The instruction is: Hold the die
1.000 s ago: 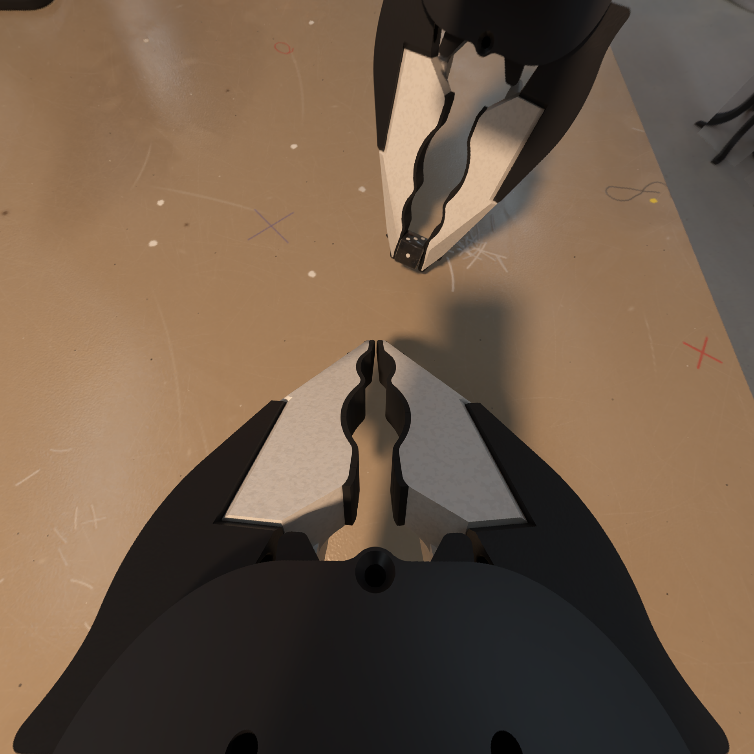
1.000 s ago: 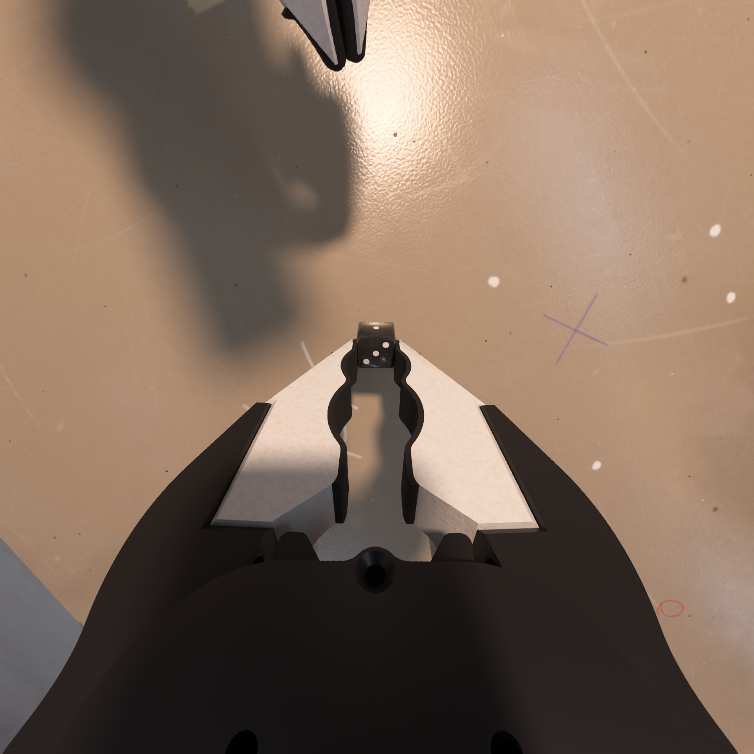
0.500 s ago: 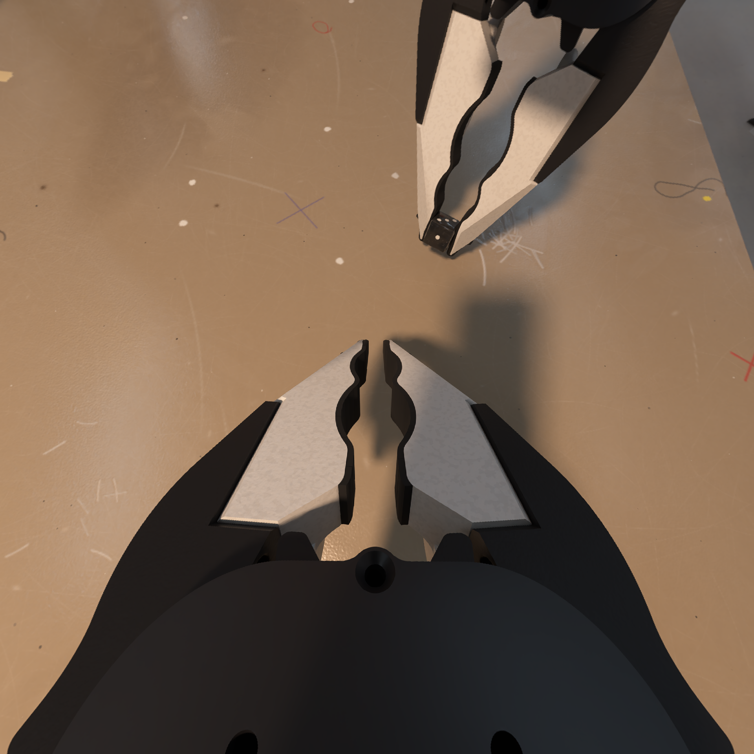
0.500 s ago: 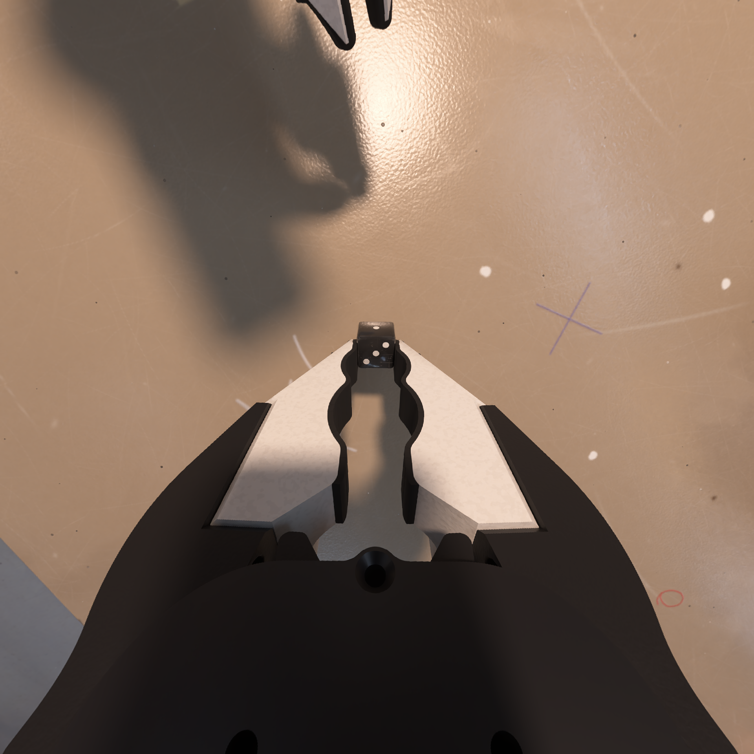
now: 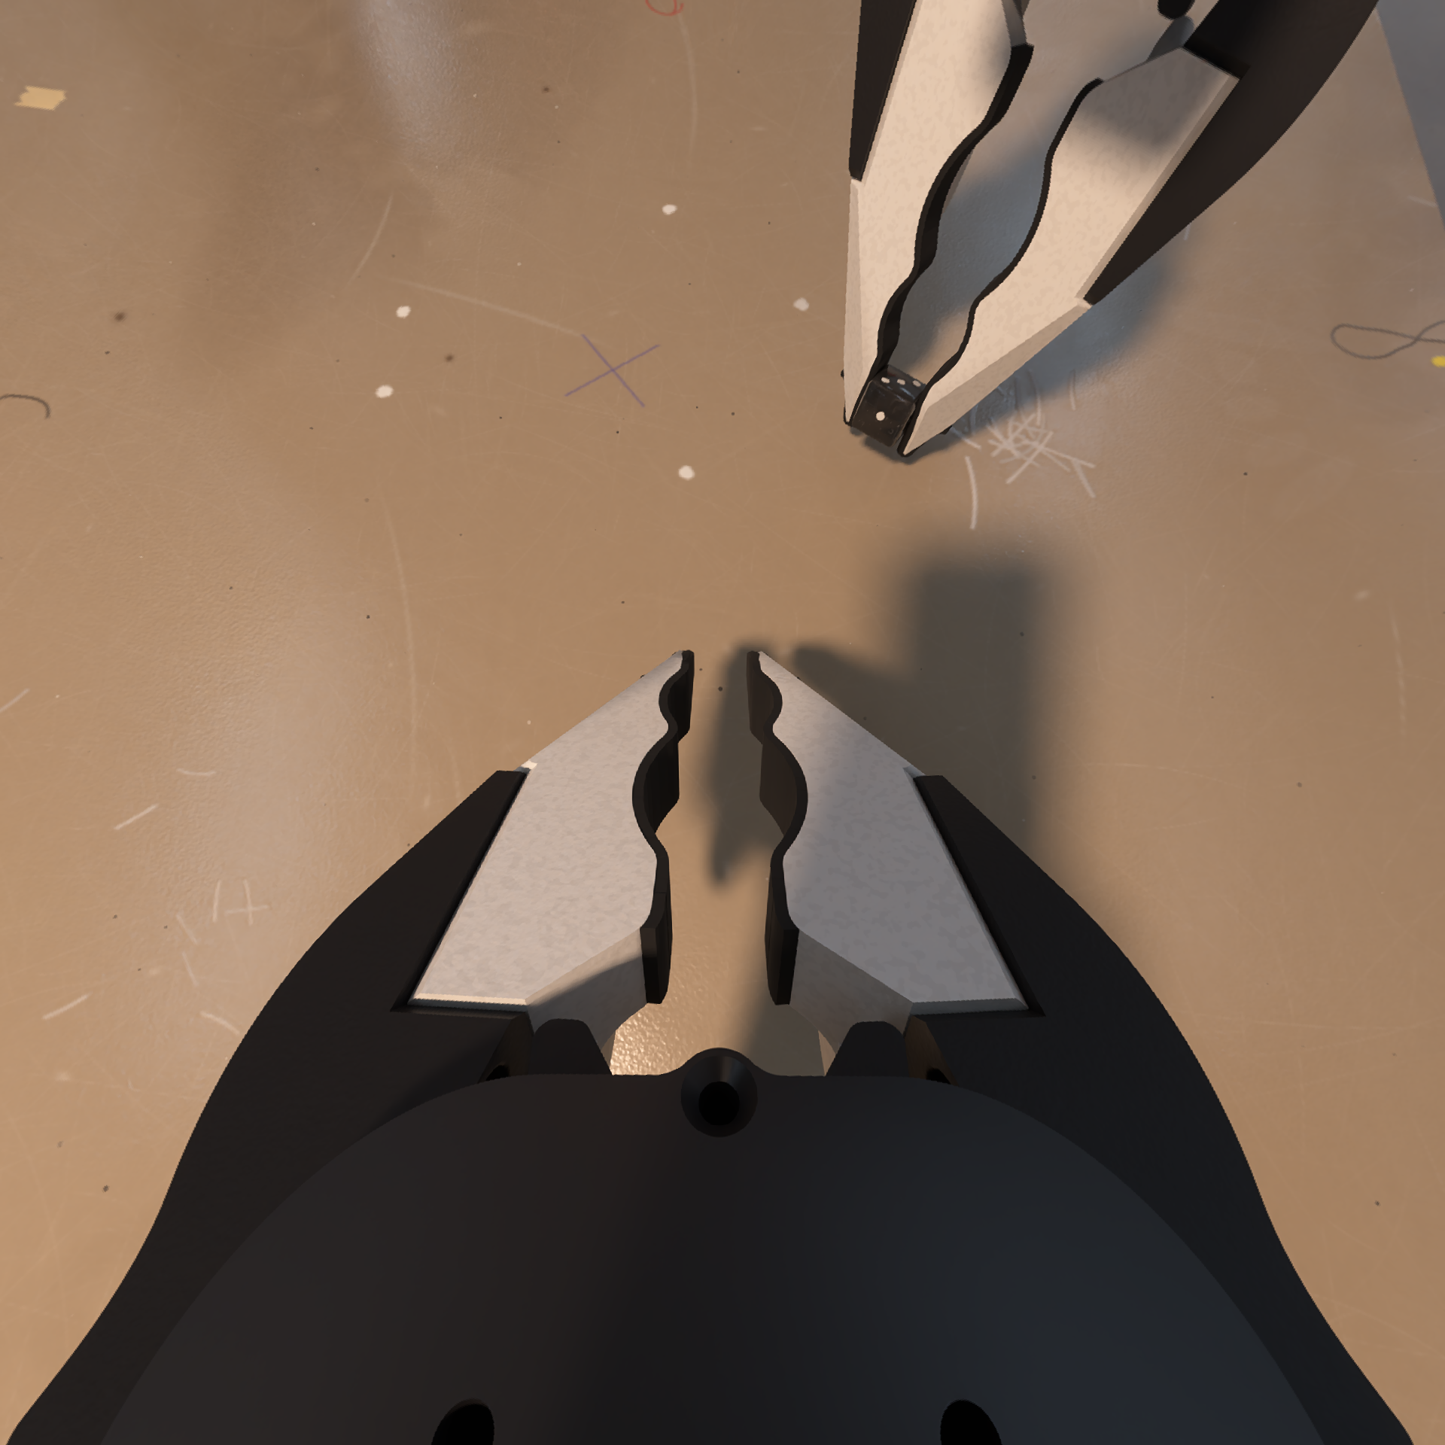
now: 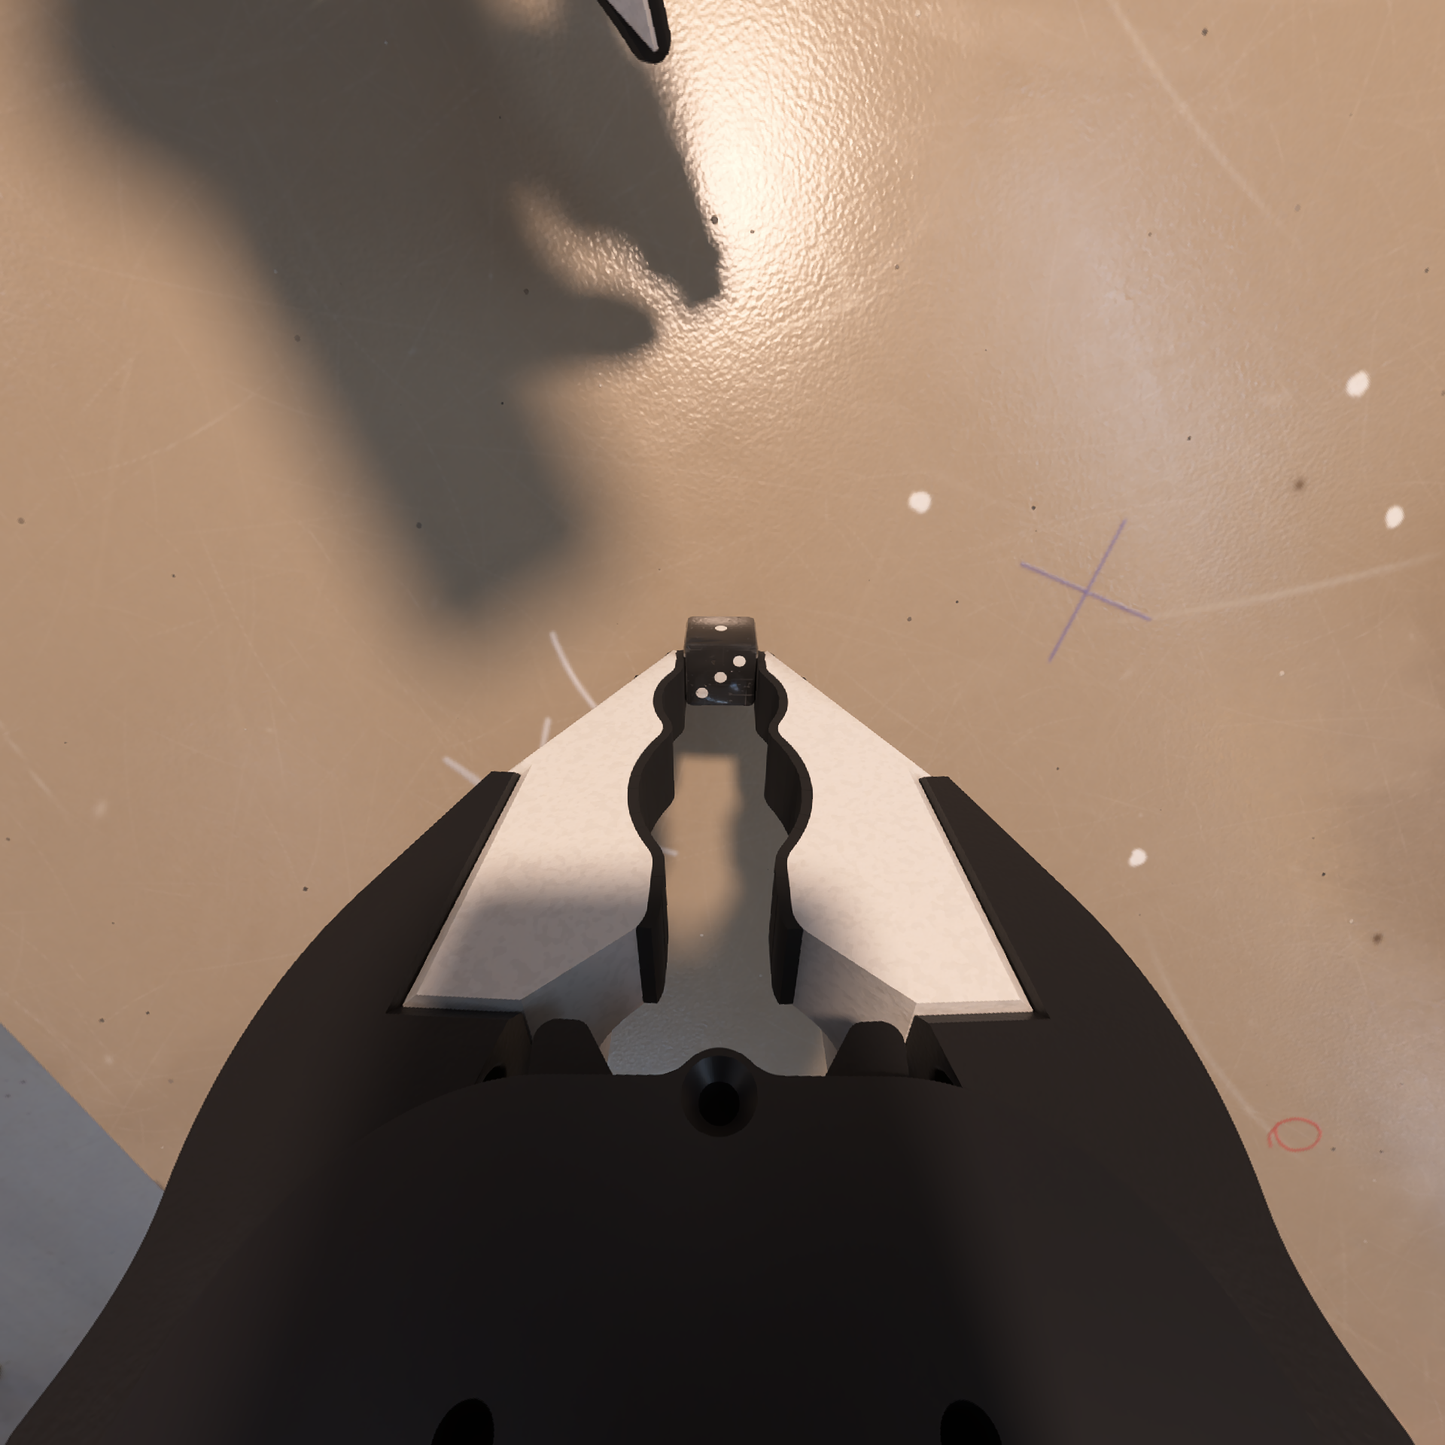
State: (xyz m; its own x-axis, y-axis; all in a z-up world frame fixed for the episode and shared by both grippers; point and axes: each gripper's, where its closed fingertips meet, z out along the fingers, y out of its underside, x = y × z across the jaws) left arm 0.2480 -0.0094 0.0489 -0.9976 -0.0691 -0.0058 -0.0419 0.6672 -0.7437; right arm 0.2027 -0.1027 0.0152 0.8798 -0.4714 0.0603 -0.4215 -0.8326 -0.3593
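A small black die with white pips sits pinched between the fingertips of my right gripper, above the tan table. The same die shows in the left wrist view, at the tips of the right gripper, which points down toward the table at the upper right. My left gripper is empty, its jaws slightly apart, hovering over the table short of and to the left of the die. One fingertip of the left gripper shows at the top edge of the right wrist view.
The tan table bears scratches, white specks and pen marks, among them a purple cross. Its right edge runs along a grey floor at the upper right. The left gripper's shadow lies on the table.
My left gripper's jaws went from nearly touching to slightly apart. The right gripper and die shifted right and upward in the left view. The right gripper's hold on the die is unchanged.
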